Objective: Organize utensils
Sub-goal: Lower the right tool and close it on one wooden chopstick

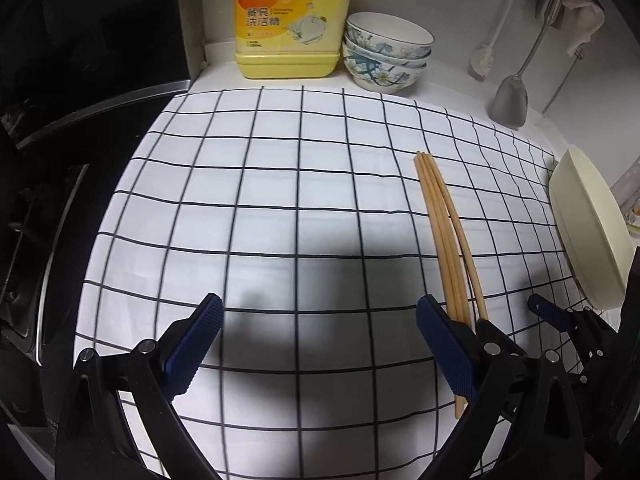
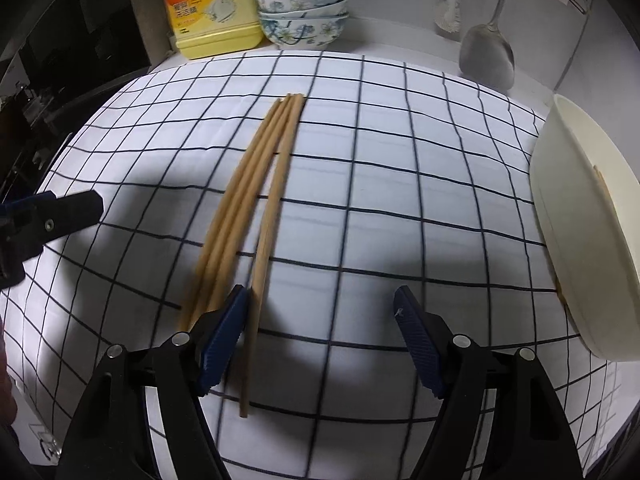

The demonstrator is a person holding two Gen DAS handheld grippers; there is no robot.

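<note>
Several wooden chopsticks (image 1: 442,224) lie side by side on the white checked cloth (image 1: 280,184); they also show in the right wrist view (image 2: 256,200). My left gripper (image 1: 320,340) is open and empty, its right finger just left of the chopsticks' near ends. My right gripper (image 2: 320,324) is open and empty above the cloth, its left finger (image 2: 224,332) over the chopsticks' near ends, with one chopstick between the jaws. The left gripper's finger shows at the left edge of the right wrist view (image 2: 52,216). The right gripper's finger shows in the left wrist view (image 1: 552,312).
A cream dish (image 2: 580,232) stands at the cloth's right edge. A yellow detergent jug (image 1: 292,20) and stacked patterned bowls (image 1: 386,52) stand at the back. A ladle (image 2: 486,56) and a brush (image 2: 450,12) hang on the wall. A dark stove (image 1: 48,200) lies left.
</note>
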